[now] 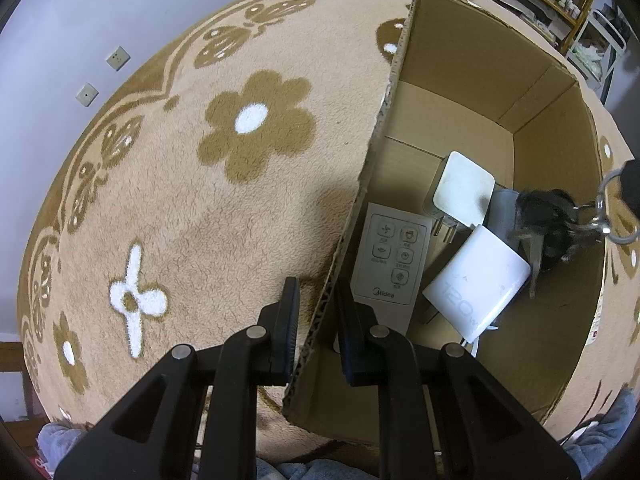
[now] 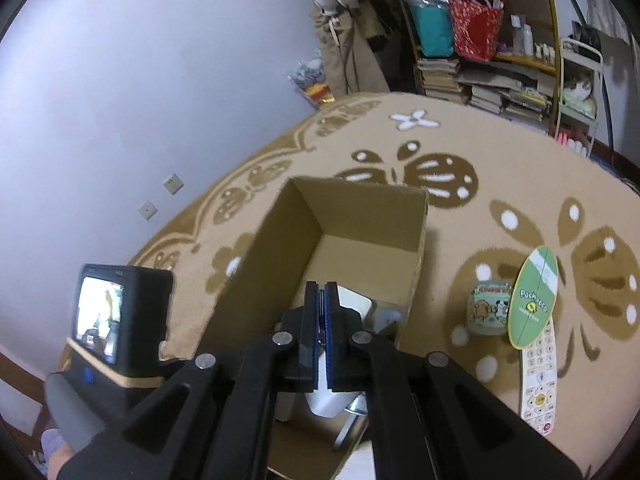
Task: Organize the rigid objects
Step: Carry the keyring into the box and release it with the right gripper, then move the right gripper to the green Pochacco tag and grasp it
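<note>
An open cardboard box (image 1: pixel 448 52) stands on the flowered rug. My left gripper (image 1: pixel 318 308) straddles its left wall, jaws close around the cardboard edge. Inside lie a white Midea remote (image 1: pixel 390 260), a white charger (image 1: pixel 480 284), a second white adapter (image 1: pixel 460 188) and a grey item. A bunch of dark keys on a ring (image 1: pixel 560 220) hangs over the box's right side. My right gripper (image 2: pixel 321 300) is shut above the box (image 2: pixel 360 208), apparently pinching the key ring, which is barely visible between the pads.
On the rug right of the box lie a white remote (image 2: pixel 540 376), a green oval card (image 2: pixel 534 296) and a small printed tin (image 2: pixel 490 308). Cluttered shelves (image 2: pixel 480 40) stand behind. The left gripper's camera body (image 2: pixel 120 316) is at left.
</note>
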Tool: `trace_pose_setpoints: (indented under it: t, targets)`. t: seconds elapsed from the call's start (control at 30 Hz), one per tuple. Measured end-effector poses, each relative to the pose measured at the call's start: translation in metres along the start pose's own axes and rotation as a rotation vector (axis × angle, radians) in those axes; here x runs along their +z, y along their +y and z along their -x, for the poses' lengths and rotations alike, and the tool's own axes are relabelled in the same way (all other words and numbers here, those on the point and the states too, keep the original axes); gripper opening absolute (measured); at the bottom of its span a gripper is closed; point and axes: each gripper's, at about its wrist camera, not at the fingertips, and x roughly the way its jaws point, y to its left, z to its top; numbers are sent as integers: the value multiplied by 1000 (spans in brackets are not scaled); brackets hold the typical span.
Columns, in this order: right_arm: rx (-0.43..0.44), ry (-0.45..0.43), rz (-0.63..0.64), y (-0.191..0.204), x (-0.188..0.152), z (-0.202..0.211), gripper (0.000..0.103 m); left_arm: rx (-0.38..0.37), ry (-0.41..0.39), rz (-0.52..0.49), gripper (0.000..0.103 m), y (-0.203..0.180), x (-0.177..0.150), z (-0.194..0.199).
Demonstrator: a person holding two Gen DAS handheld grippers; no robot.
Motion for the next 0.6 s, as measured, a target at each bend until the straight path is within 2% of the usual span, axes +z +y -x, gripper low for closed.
trace_pose_setpoints:
  t: [0.2, 0.4, 0.43, 0.5, 0.57, 0.6]
  targets:
    - [-2, 29, -13, -3, -2, -10, 4, -1, 0, 2, 16, 0, 0, 0]
    - [-9, -16, -9, -2, 4, -2, 6, 4, -3, -1, 16, 0, 0, 0]
    - [-20, -24, -7, -3, 5, 0, 9, 3, -3, 0, 16, 0, 1, 0]
    - [-51, -28, -11, -7, 7, 0, 22, 5, -4, -2, 16, -1, 1, 0]
    - [-84, -38, -26, -14, 8, 1, 55, 6, -4, -3, 16, -1, 1, 1]
    - [-98, -49, -35, -18, 9, 2, 61, 8, -4, -5, 16, -1, 1, 1]
